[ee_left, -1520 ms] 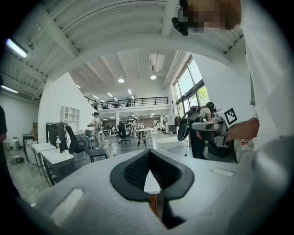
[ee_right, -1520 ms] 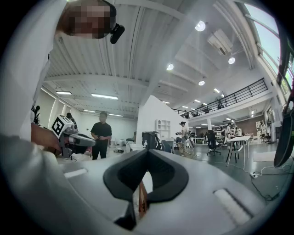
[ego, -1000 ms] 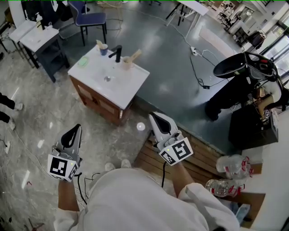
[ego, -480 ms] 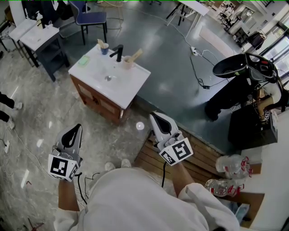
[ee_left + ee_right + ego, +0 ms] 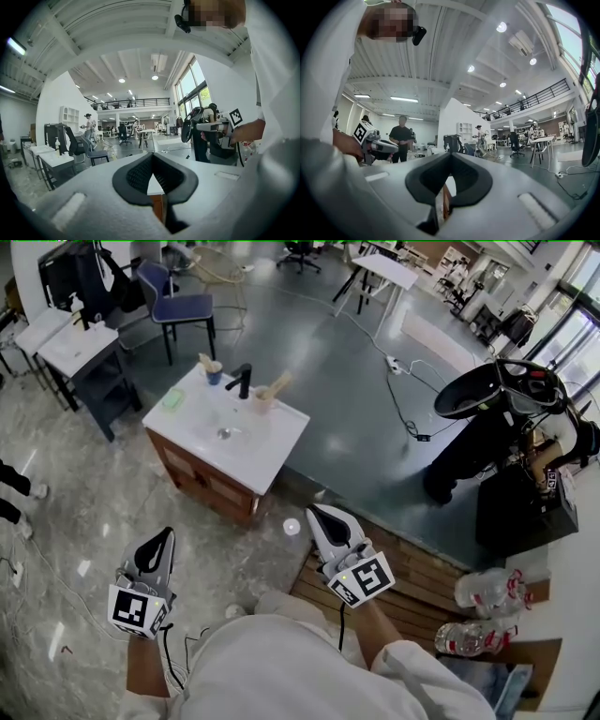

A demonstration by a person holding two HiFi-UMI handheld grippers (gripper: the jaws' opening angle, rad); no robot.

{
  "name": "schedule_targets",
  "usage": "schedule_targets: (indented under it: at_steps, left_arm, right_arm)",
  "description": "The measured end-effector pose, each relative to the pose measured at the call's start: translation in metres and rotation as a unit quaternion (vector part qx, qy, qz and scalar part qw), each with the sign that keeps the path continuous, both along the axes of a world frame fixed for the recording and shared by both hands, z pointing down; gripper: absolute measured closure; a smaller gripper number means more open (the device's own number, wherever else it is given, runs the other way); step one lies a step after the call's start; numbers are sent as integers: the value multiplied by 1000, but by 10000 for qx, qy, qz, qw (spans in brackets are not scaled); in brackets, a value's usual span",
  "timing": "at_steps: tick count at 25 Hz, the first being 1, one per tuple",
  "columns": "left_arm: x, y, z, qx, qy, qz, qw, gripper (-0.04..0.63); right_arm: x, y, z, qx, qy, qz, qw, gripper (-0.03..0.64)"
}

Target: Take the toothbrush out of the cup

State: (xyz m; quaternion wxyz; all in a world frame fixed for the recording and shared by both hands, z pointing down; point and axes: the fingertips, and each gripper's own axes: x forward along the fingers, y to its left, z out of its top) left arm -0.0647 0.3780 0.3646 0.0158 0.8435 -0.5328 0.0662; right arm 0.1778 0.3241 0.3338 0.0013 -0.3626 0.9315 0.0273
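Currently both grippers hang low in the head view, well apart from the vanity (image 5: pixel 255 439) that stands in the upper left of the frame. The left gripper (image 5: pixel 165 538) sits at lower left over the marble floor (image 5: pixel 75 512), its jaws pressed together with nothing between them; its own view (image 5: pixel 152 174) shows the pads meeting in a closed V. The right gripper (image 5: pixel 317 515) sits near lower centre, jaws likewise closed and empty (image 5: pixel 449 176).

On the vanity's far edge a black faucet (image 5: pixel 244 381) stands between two cups. The beige cup (image 5: pixel 264 399) is just right of the faucet, with a toothbrush (image 5: pixel 279 383) leaning out toward the upper right. The blue cup (image 5: pixel 215 373) is just left of the faucet and holds a pale brush too. A green soap (image 5: pixel 172 397) lies at the vanity's left corner.
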Motion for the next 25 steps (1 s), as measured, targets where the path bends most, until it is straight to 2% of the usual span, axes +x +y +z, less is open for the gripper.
schedule_targets:
  at_steps: [8, 18, 25]
  left_arm:
    - [2, -32, 0, -36, -25, -110, 9999, 594]
    - [26, -99, -2, 64, -19, -301, 9995, 594]
    - [42, -132, -2, -4, -1, -394, 9992, 594]
  right_arm:
    - [2, -36, 7, -48, -85, -65, 9999, 618]
    - [19, -105, 9, -64, -53, -357, 9993, 618]
    - [24, -141, 16, -134, -33, -528, 9985, 618]
